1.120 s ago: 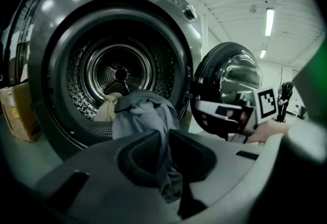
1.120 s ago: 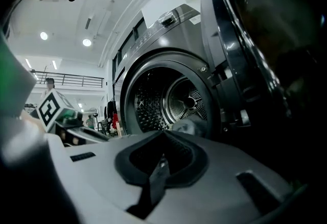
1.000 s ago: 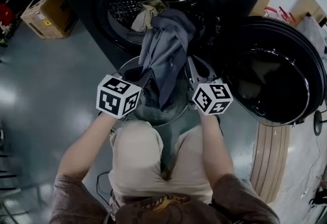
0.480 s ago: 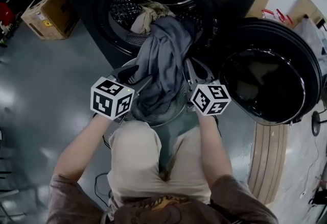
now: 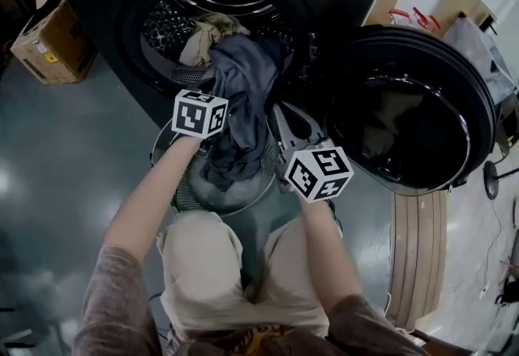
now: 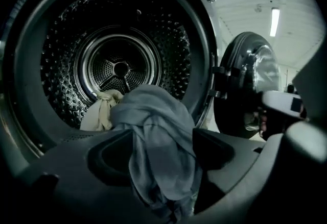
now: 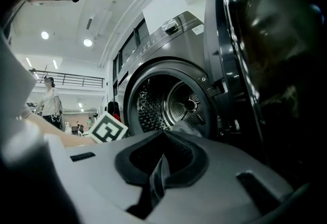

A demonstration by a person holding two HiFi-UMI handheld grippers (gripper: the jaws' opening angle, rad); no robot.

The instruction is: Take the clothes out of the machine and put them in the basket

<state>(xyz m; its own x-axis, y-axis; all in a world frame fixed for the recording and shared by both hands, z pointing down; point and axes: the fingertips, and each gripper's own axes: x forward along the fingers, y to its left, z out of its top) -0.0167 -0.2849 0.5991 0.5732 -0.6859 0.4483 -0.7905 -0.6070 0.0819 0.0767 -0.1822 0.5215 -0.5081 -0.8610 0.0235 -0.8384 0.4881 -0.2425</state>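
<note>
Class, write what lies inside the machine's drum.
At the front of the drum lies a beige garment, with a grey garment trailing out over the rim. The drum floor beneath is covered.

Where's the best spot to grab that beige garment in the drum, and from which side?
Probably the raised, bunched fold of the beige garment; come through the opening from the left, since the grey garment drapes out of the drum at its right.
</note>
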